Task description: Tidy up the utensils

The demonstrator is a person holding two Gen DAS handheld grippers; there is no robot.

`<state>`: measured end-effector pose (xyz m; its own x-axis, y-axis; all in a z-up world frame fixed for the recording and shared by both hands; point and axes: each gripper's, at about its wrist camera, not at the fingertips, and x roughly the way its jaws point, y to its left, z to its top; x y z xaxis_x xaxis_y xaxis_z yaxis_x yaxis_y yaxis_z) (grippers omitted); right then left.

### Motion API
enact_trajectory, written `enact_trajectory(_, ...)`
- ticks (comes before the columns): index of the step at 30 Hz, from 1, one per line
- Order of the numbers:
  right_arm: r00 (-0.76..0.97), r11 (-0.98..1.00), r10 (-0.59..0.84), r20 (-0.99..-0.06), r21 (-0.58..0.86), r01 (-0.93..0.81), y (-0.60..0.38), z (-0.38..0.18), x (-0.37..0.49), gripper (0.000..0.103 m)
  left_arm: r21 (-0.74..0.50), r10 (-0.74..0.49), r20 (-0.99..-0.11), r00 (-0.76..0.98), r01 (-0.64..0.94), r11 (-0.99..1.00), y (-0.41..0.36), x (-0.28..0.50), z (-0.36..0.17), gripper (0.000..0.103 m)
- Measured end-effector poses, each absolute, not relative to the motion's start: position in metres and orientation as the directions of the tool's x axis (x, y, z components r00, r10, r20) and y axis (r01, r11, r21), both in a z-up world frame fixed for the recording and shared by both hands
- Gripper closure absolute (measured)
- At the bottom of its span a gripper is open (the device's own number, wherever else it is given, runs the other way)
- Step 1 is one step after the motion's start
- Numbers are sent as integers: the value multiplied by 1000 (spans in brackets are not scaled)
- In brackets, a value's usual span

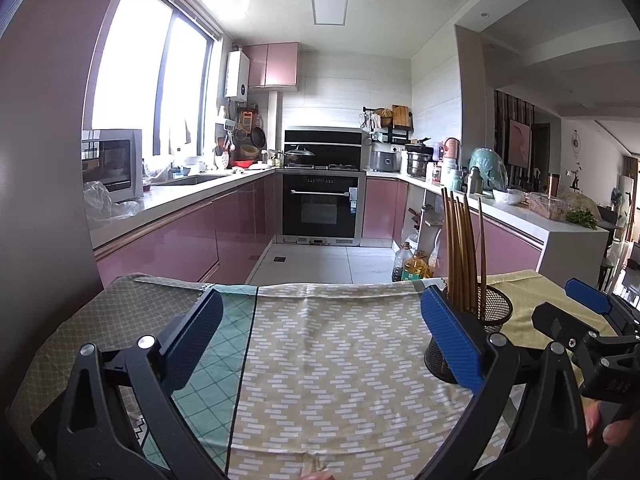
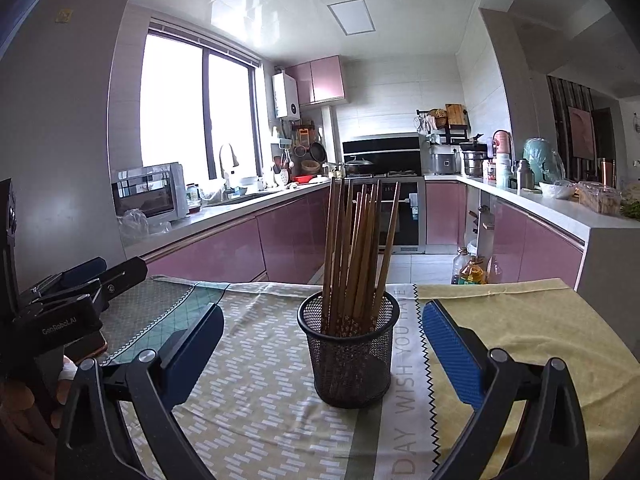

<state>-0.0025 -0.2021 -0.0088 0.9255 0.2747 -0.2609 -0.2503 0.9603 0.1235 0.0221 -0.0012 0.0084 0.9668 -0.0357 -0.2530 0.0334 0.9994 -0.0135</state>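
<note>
A black mesh holder (image 2: pixel 350 354) stands on the cloth-covered table (image 2: pixel 260 380), with several brown wooden chopsticks (image 2: pixel 354 248) upright in it. My right gripper (image 2: pixel 322 344) is open and empty, its blue pads on either side of the holder and a little short of it. In the left wrist view the holder (image 1: pixel 486 320) and chopsticks (image 1: pixel 464 248) sit just behind my right pad. My left gripper (image 1: pixel 320 334) is open and empty over bare cloth, to the left of the holder.
The table carries patterned cloths (image 1: pixel 340 360) and a yellow cloth (image 2: pixel 520 328). Beyond its far edge are the kitchen floor, pink cabinets (image 2: pixel 224 248), an oven (image 1: pixel 322 208) and oil bottles (image 2: pixel 470 268). The right gripper shows in the left wrist view (image 1: pixel 580 320).
</note>
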Motion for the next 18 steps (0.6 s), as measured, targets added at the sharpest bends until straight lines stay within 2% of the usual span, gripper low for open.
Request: enact_trajectory(18,933,963,263,-246,121,-239,-203,-4,-11,7,-6,-26,-237,971,25,1000,1,9,7,6)
